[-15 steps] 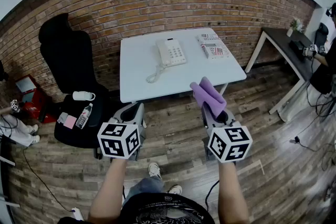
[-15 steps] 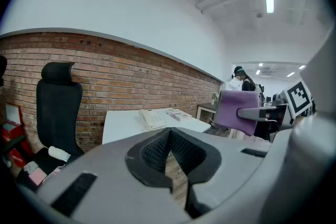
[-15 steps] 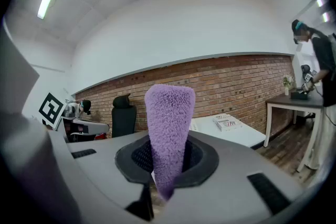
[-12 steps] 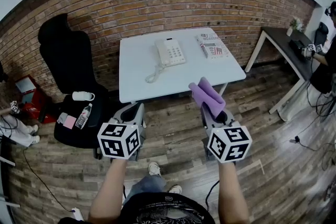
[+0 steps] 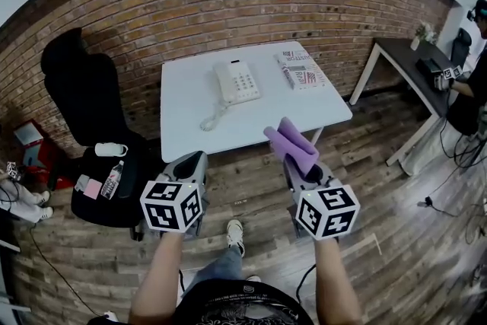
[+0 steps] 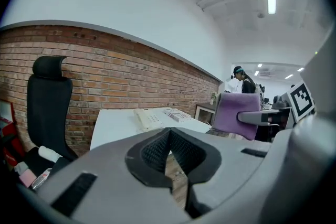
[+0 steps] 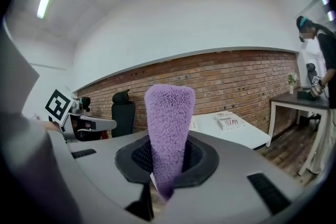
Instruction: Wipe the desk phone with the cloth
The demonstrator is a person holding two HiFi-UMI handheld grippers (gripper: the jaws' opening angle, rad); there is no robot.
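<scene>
Room: red brick wall across the back, white wall above it, dark wood plank floor underfoot, ceiling strip lights lit in both gripper views.
Surface: white table pushed up to the brick, its near part bare and bright.
Desk phone: white desk phone sits toward the back middle of the table, handset on its cradle, and the coiled cord trails toward the near left.
Paper: a printed magazine lies at the back right corner, apart from the phone.
Cloth: the purple cloth is off the table, standing up out of the right gripper and well apart from the phone.
Right gripper: the right gripper hangs over the floor just short of the table's near edge, jaws clamped on the cloth's lower end, fuzzy pile fanning out above them.
Left gripper: the left gripper is level with it on the left, also over the floor, pads pressed together with nothing between.
Chair: black office chair is left of the table, with a bottle and small items on its seat.
Far right: a dark side table stands by the wall, with a person beside it.
</scene>
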